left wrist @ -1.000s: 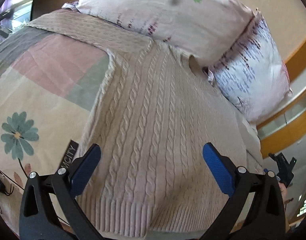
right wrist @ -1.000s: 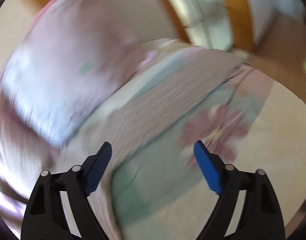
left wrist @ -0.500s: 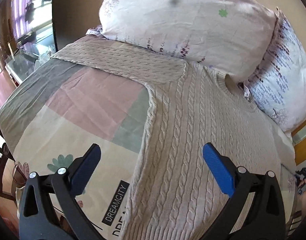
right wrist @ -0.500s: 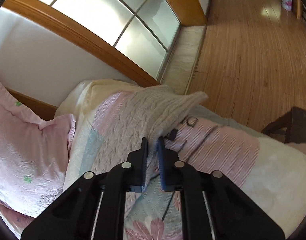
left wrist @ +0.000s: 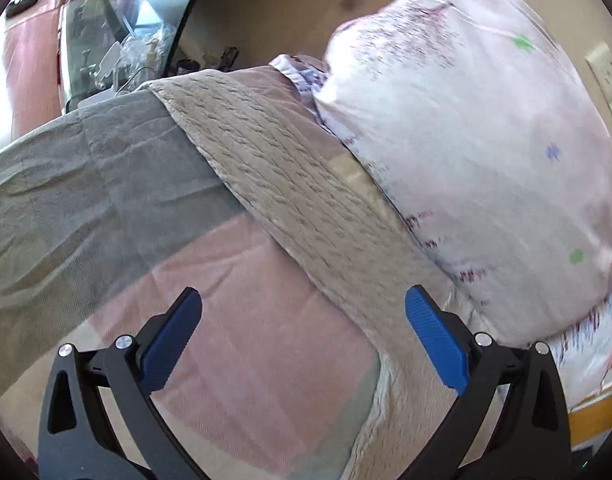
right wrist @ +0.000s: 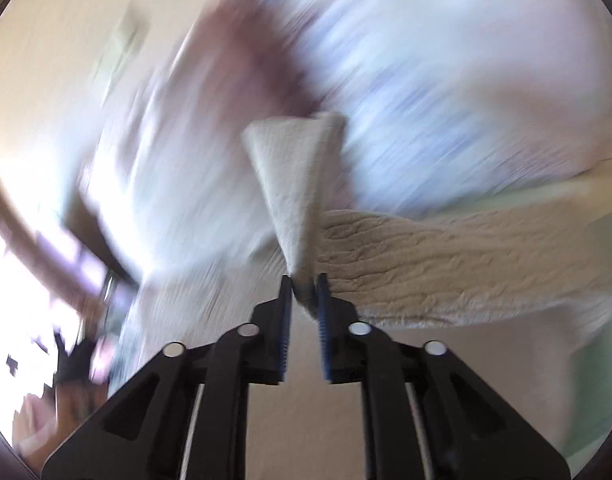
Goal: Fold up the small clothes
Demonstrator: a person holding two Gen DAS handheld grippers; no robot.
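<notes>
- Left gripper (left wrist: 302,326): black frame, two blue ribbed pads set wide apart, nothing between them; it hangs over the bedspread.
- Right gripper (right wrist: 305,300): black frame, blue pads drawn close together, pinching a fold of the sweater sleeve (right wrist: 294,184); the pinched cloth rises toward 12 o'clock as a narrowing cone with a blunt cuff end.
- Sweater (left wrist: 290,184): beige cable-knit, ropey ridged texture. In the left wrist view one sleeve runs as a long band from 10 o'clock down toward 5 o'clock, lying flat on the bedspread and touching the pillow's lower edge. In the right wrist view a knit band stretches from the pads toward 3 o'clock.
- Bedspread (left wrist: 106,200): woven cotton in blocks of grey, pink and pale green, lightly creased.
- Pillow (left wrist: 486,152): plump, white-pink case with small green and purple flower prints, filling 1 to 4 o'clock of the left wrist view.
- Right wrist view: background heavily motion-blurred; details beyond the knit cannot be told.
</notes>
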